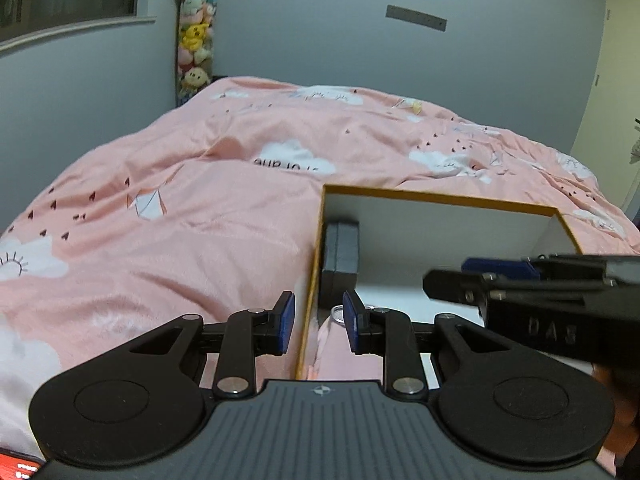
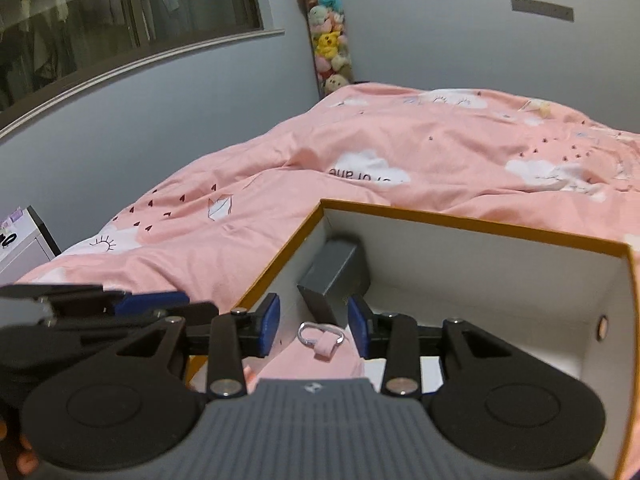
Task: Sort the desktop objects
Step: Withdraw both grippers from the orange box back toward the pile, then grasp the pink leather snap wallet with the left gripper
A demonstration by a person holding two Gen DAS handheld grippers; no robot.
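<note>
- We see an open box with an orange rim and white inner walls sitting on a bed under a pink quilt printed with clouds; it fills the lower right of both wrist views.
- In the box's far left corner a dark grey case leans against the wall; in the left wrist view it stands just inside the left wall.
- A pink pouch with a silver ring on a small loop lies on the box floor at the near edge, low in the centre of the right wrist view.
- Our right gripper hangs over that pouch with its blue pads spread to either side of the ring; the pads do not press on it and nothing is held.
- Our left gripper straddles the box's left wall, one blue pad outside and one inside; the pads stand apart from the wall, pinching nothing.
- The right gripper crosses the right edge of the left wrist view, above the box.
- In the upper part of both views a clear tube of plush toys stands in the room's corner beside a window.
</note>
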